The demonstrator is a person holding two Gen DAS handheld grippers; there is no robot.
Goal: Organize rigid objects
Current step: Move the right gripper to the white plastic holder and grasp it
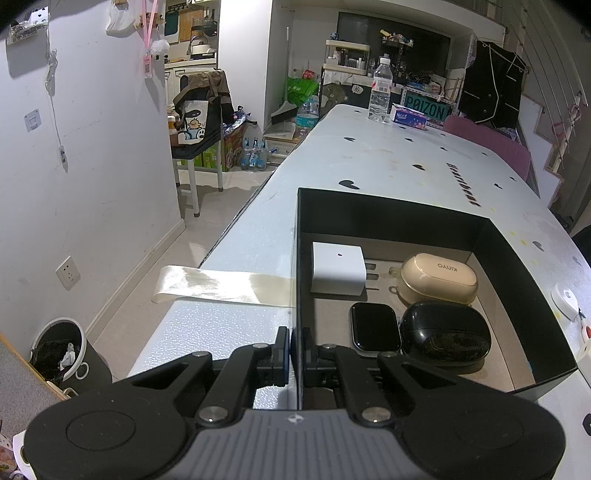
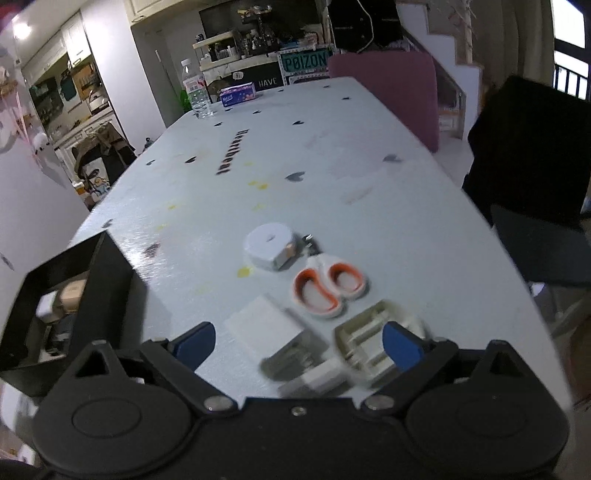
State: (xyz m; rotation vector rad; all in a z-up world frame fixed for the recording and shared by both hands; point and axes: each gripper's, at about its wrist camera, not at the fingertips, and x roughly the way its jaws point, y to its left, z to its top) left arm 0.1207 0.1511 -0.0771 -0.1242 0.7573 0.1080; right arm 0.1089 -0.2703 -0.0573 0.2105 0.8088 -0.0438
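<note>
A: Left tongs [image 1: 294, 354]?
B: Clamped on the black box [image 1: 517, 266] wall at six o'clock.
A: Right tongs [image 2: 297, 343]?
B: Spread apart over the white charger [image 2: 266, 328]; scissors [image 2: 327, 290] at twelve on the surface [image 2: 332, 155].

place: lived-in home, dining/kitchen area | table: long white table [image 1: 388, 166] ahead of tongs, water bottle [image 1: 380, 92] and tissue box [image 1: 408, 117] at far end | far left: kitchen shelves [image 1: 192, 33] | floor left: trash bin [image 1: 62, 350], wall socket [image 1: 67, 272]
</note>
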